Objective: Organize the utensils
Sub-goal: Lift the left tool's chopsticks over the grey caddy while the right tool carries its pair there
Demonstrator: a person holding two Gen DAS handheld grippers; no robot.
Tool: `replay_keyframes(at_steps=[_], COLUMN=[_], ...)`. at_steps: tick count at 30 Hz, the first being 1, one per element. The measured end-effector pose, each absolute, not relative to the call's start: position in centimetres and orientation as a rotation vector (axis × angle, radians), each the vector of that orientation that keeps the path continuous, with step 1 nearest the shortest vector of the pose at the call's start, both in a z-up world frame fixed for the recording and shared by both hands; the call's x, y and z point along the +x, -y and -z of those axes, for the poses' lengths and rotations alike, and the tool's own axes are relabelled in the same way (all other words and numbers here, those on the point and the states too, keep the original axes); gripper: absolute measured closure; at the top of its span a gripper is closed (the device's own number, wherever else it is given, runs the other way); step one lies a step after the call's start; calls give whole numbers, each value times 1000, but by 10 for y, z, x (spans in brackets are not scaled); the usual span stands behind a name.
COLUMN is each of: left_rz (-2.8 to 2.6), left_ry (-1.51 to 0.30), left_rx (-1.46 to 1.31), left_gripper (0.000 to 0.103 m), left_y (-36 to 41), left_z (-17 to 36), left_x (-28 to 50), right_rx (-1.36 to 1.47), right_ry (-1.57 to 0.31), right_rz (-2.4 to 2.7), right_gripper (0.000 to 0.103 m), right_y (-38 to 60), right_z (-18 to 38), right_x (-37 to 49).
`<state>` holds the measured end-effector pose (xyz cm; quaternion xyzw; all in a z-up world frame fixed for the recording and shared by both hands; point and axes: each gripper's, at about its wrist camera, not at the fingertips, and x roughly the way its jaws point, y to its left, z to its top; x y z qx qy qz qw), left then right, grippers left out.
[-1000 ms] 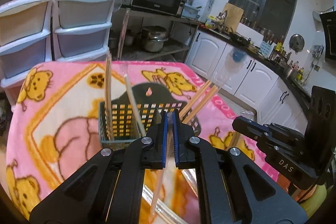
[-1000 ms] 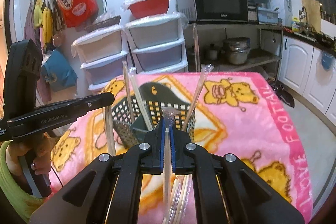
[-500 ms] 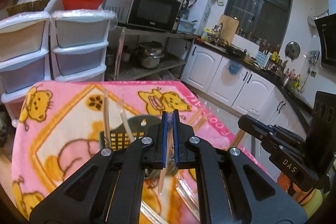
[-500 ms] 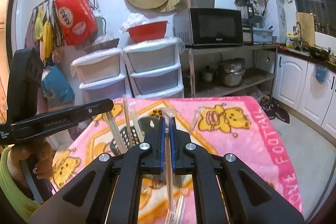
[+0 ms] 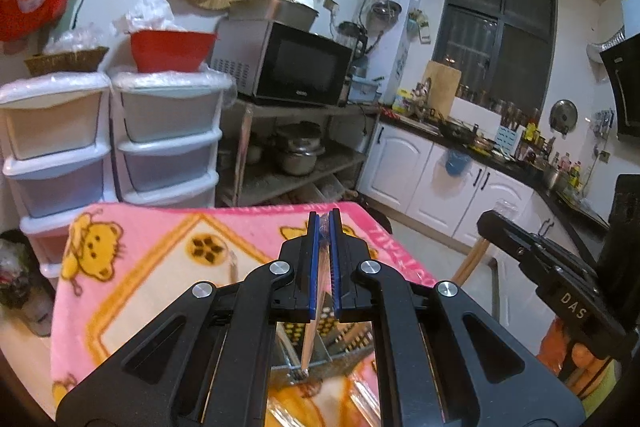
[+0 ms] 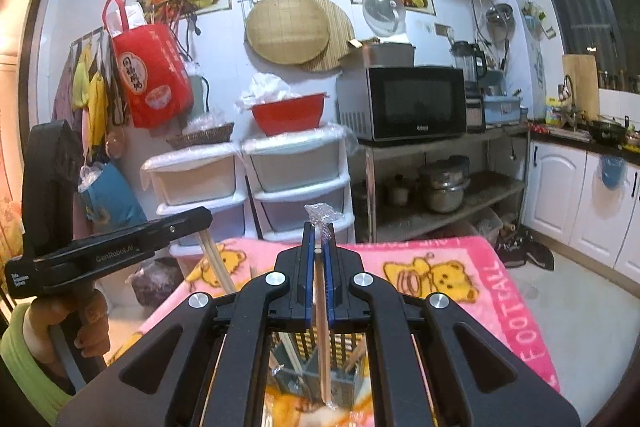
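My left gripper [image 5: 324, 227] is shut on a plastic-wrapped chopstick [image 5: 310, 339] that hangs down between its arms, tip over the dark mesh utensil basket [image 5: 316, 347]. My right gripper [image 6: 319, 239] is shut on another wrapped chopstick [image 6: 322, 343], its crinkled wrapper end sticking up past the fingertips, its lower end above the same basket [image 6: 336, 355]. The basket holds other chopsticks [image 6: 288, 351]. Both grippers are raised high above the pink bear-print blanket [image 5: 160, 259]. The right gripper's body [image 5: 552, 291] shows in the left view, the left gripper's body [image 6: 100, 251] in the right view.
Stacked plastic drawers [image 6: 296, 187] with a red bowl [image 6: 288, 111] stand behind the table. A microwave [image 6: 408, 103] sits on a metal rack with pots [image 6: 440, 183]. White cabinets [image 5: 440, 183] run along the right. Two chopsticks [image 6: 216, 263] poke up near the left gripper.
Both grippers have lifted well above the basket, each carrying its wrapped chopstick up. The basket has dropped from the middle of both views to beneath the gripper arms.
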<state>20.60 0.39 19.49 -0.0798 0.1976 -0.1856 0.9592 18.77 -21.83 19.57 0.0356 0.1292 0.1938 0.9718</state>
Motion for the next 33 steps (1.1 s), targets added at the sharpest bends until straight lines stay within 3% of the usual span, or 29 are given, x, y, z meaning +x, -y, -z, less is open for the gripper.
replay_keyframes(at_steps=[15, 33], left_rz=[274, 285], left_ry=[-379, -470], left_rx=[-225, -249], left_gripper=[100, 100], left_y=[-44, -34], left_z=[-197, -140], left_x=[227, 247], right_rx=[32, 20], right_ry=[-162, -214], right_rz=[-389, -365], right_gripper=[98, 98], right_y=[202, 192], right_z=[-221, -174], right_x=[207, 233])
